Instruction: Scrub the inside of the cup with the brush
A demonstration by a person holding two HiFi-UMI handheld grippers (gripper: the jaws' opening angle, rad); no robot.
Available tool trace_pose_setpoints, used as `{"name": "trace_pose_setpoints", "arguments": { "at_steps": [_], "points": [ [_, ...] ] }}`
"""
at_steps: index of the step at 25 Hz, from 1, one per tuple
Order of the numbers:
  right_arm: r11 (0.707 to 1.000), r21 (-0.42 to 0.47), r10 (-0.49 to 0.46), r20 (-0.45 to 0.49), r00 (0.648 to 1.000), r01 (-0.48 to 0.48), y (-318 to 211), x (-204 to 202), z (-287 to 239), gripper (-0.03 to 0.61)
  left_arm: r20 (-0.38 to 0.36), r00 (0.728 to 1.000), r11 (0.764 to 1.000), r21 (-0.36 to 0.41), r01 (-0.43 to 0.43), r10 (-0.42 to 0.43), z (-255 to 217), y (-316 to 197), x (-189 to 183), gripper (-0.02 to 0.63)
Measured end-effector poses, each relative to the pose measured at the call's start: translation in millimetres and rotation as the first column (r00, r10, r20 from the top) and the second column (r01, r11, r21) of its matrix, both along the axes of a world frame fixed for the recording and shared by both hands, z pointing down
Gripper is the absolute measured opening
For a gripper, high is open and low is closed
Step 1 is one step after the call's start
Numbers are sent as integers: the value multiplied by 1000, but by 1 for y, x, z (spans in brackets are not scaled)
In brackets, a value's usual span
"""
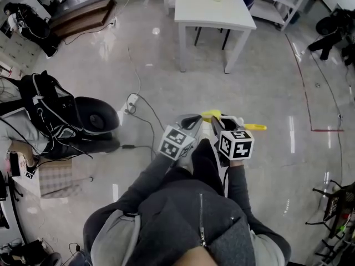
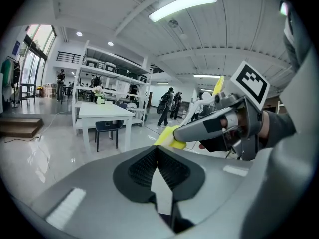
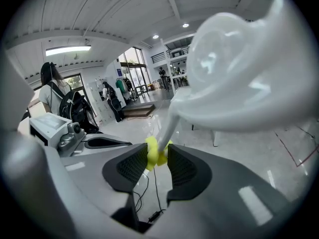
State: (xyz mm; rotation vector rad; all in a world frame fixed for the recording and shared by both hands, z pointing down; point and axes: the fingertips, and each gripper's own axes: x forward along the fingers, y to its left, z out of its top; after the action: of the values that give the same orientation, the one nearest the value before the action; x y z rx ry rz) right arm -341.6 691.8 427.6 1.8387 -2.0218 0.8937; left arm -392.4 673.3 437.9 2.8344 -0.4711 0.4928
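Left hand-held gripper [image 2: 158, 156]: ribbed dark pads pressed together, nothing between them. Right hand-held gripper [image 3: 157, 159]: pinching the brush [image 3: 234, 68] by its yellow end. From the pinch a thin white stem widens into a glossy, rounded white body. It sits so near the lens that it blurs and runs off frame; bristles not made out. In the head view my grey sleeves [image 1: 150, 176] and the marker cubes cover most of both tools; only yellow tips and a bit of white show. Far white table [image 1: 213, 10], flat top, square legs, carries small pale things cut by the top edge, too small to name. Floor [image 1: 166, 76] polished, reflective, thin cables [image 1: 147, 121] across it.
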Motion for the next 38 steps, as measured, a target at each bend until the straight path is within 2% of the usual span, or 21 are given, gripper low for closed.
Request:
{"name": "trace_pose_setpoints", "arguments": {
  "at_steps": [5, 22, 33, 38],
  "points": [
    [1000, -6, -1, 0, 1000, 1, -30, 23, 1, 129, 0, 1000, 1000, -14, 7, -7, -1, -26, 24, 10],
    [995, -12, -100, 7, 995, 100, -142, 102, -2, 130, -8, 996, 996, -20, 89, -89, -4, -134, 108, 9],
    [993, -17, -120, -14, 993, 120, -189, 166, 9, 130, -3, 994, 993, -31, 111, -111, 10, -180, 170, 9],
    [992, -15, -126, -19, 992, 126, -209, 184, 13, 129, -6, 992, 992, -25, 127, -127, 14, -199, 185, 10]
  ]
}}
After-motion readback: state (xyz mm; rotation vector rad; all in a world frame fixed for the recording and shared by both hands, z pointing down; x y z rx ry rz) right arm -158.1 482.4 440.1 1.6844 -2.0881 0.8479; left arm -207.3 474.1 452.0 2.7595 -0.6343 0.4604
